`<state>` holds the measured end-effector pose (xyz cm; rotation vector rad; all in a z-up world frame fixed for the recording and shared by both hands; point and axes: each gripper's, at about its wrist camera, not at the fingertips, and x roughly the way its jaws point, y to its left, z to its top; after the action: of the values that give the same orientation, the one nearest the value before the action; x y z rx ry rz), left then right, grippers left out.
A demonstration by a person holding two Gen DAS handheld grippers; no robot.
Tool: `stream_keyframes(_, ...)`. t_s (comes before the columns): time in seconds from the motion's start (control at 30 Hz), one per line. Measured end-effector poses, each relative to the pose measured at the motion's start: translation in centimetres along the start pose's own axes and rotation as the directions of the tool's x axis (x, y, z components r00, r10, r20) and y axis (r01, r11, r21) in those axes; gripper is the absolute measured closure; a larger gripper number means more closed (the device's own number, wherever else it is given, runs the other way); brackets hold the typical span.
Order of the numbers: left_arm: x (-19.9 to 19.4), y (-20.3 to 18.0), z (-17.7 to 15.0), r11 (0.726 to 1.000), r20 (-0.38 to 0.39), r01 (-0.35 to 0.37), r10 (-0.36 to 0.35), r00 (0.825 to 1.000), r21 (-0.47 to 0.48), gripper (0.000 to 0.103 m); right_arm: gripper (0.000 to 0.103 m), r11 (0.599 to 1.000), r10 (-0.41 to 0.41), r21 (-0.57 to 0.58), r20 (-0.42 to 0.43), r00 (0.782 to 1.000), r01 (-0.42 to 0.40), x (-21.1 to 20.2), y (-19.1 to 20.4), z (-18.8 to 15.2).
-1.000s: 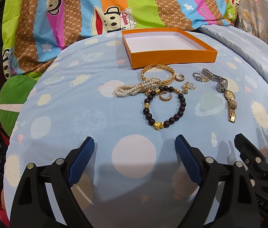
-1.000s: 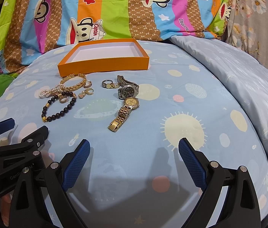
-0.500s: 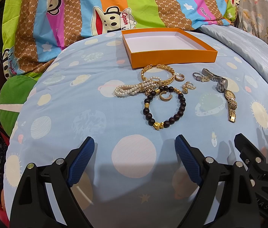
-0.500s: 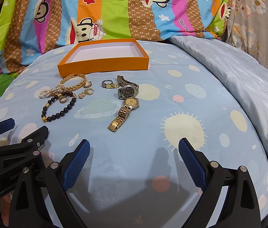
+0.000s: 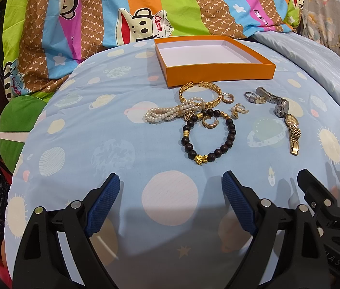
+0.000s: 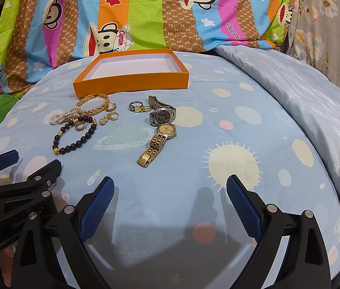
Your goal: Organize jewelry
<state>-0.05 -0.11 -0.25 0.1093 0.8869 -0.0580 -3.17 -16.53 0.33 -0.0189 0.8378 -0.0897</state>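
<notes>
On the bed (image 5: pixel 78 125), the empty orange box (image 5: pixel 220 72) lies farthest ahead of both pairs of fingers, the jewelry spread between it and them, everything well apart from the fingers. Both the left gripper (image 5: pixel 171 201) and right gripper (image 6: pixel 170 206) hover with fingers spread, holding nothing. Best start with bulky pieces: the black bead bracelet (image 5: pixel 208 136) lies straight ahead of the left fingers, the gold watch (image 6: pixel 159 142) ahead of the right; pinch one strand squarely without snagging neighbours.

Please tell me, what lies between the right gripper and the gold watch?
Only bare blue bedsheet. In the right wrist view, nothing lies between the open right gripper and the gold watch.
</notes>
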Motion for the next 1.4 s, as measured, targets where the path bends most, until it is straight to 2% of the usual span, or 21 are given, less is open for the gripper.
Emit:
stream_keyframes(1.07,-0.1,-0.1,0.1,1.000,0.002,0.002,-0.002,1.000,0.003,0.021,0.010,1.000,0.002,0.001,0.000,1.000,-0.002,0.1,0.1,0.0)
stream_keyframes(1.4,-0.3,0.2,0.7,1.000,-0.001,0.007,-0.007,1.000,0.010,0.021,0.010,0.997,0.038,0.065,-0.032,0.999,-0.036,0.4,-1.1,0.7)
